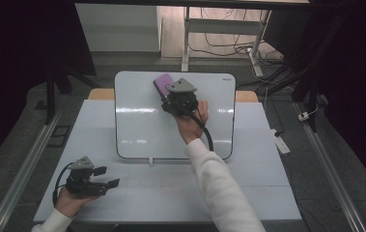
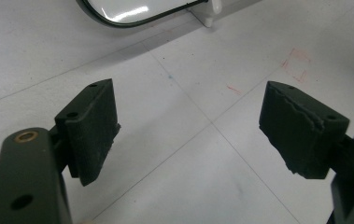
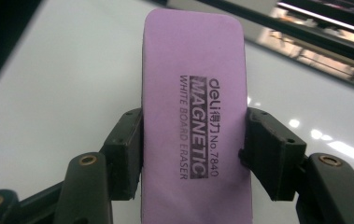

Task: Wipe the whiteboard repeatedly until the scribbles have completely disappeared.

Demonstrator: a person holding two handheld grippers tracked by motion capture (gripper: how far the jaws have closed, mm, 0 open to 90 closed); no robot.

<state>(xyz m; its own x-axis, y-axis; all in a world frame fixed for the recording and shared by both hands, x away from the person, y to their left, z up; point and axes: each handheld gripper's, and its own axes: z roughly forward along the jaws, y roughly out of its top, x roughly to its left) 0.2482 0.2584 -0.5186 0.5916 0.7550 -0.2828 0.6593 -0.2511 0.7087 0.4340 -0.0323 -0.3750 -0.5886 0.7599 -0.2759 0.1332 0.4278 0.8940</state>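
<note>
A purple whiteboard eraser (image 3: 194,116) with black print sits between the jaws of my right gripper (image 3: 194,151), which is shut on its two long sides. In the high view that right gripper (image 1: 170,94) holds the eraser (image 1: 161,84) over the upper middle of a whiteboard (image 1: 137,125) lying flat on the table. My left gripper (image 1: 107,177) rests near the table's front left corner, held level. Its jaws (image 2: 188,135) stand open above the bare white tabletop with nothing between them.
The whiteboard's dark rounded corner (image 2: 132,18) and a small white clip (image 2: 209,16) lie just beyond the left gripper. Faint red marks (image 2: 296,65) stain the tabletop (image 1: 171,188). Metal rails (image 1: 21,174) flank the table; a desk frame and cables (image 1: 229,38) stand behind.
</note>
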